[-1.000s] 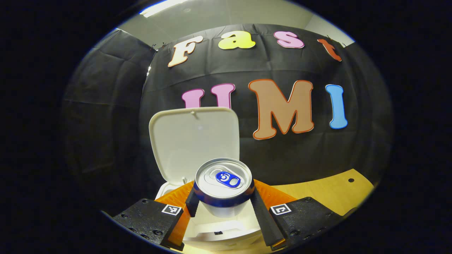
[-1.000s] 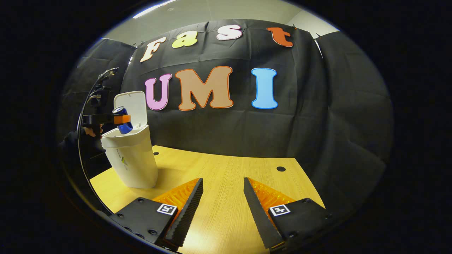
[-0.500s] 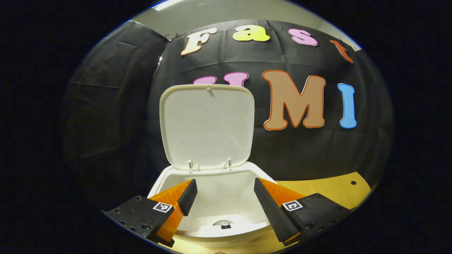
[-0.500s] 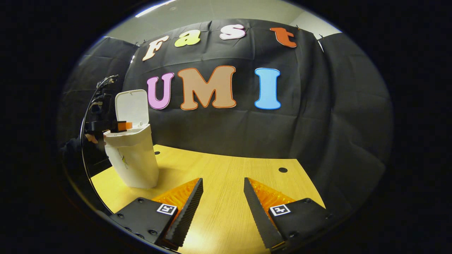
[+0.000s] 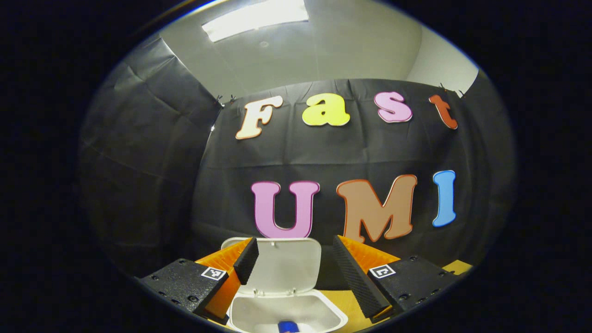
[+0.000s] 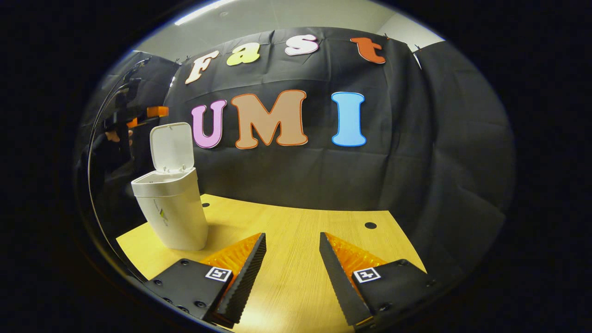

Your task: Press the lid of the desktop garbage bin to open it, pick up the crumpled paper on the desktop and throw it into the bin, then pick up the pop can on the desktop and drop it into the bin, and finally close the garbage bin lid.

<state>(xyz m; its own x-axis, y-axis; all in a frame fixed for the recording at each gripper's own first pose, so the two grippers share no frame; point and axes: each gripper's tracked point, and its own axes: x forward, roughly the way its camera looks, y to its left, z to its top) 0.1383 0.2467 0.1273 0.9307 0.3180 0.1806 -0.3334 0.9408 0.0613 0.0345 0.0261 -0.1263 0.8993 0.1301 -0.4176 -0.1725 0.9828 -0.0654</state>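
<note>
The white desktop bin (image 6: 173, 212) stands at the table's left with its lid (image 6: 171, 147) raised upright. In the left gripper view the bin's rim (image 5: 337, 315) lies below me and the blue pop can (image 5: 287, 326) rests inside it. My left gripper (image 5: 290, 266) hangs open above the bin with nothing between its fingers, and in the right gripper view the left gripper (image 6: 147, 114) is up and left of the lid, held by a hand (image 6: 112, 136). My right gripper (image 6: 290, 268) hovers open low over the table, well right of the bin. The crumpled paper is hidden.
The wooden table (image 6: 296, 231) has small round holes (image 6: 370, 225) in its top and ends at the black cloth wall behind. A cable (image 6: 95, 138) arcs down from the left gripper, left of the bin.
The left gripper opened and let the pop can fall into the bin, then rose well above the lid. The right gripper stayed where it was.
</note>
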